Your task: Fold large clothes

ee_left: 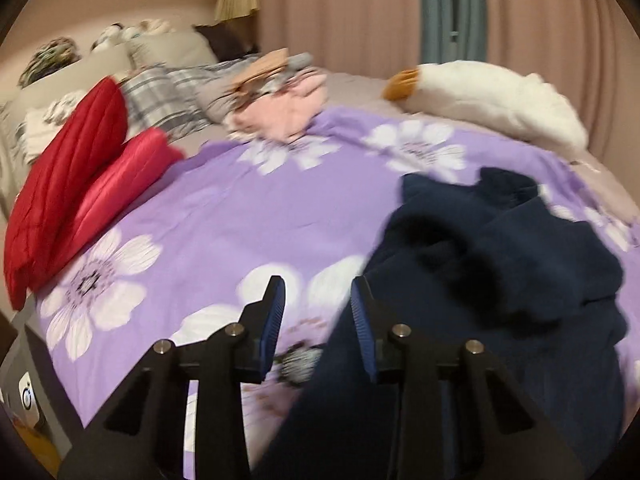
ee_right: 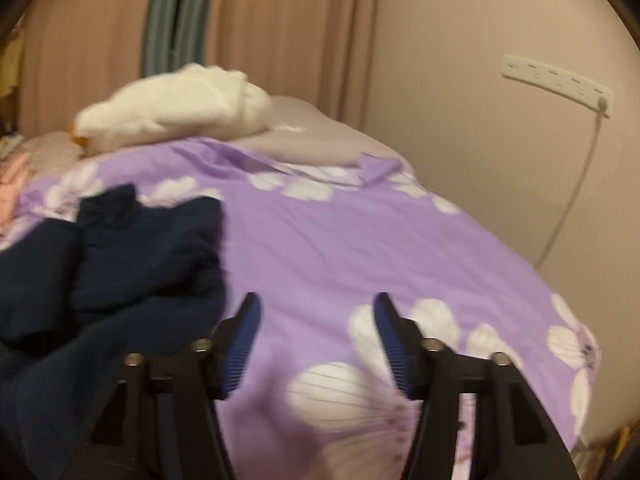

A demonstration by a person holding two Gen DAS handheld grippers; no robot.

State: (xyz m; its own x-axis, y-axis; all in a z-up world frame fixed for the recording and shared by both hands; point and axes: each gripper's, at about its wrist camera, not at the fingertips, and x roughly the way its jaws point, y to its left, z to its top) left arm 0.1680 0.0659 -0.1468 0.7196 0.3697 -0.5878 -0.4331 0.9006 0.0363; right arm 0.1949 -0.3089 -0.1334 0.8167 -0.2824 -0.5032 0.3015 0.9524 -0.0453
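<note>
Your 2 grippers hover above the bed (ee_left: 240,208), both empty. The left gripper (ee_left: 318,300) has its fingers partly open at the edge of the crumpled navy garment (ee_left: 500,264); the right gripper (ee_right: 316,320), fingers wider apart, hangs over bare purple floral cover, the garment (ee_right: 120,264) to its left. The heap lies unfolded mid-bed, likely dropped there for spreading. No containers show; a white plush (ee_left: 488,100) and red cushions (ee_left: 72,184) sit at the bed's margins, clear of the working space.
</note>
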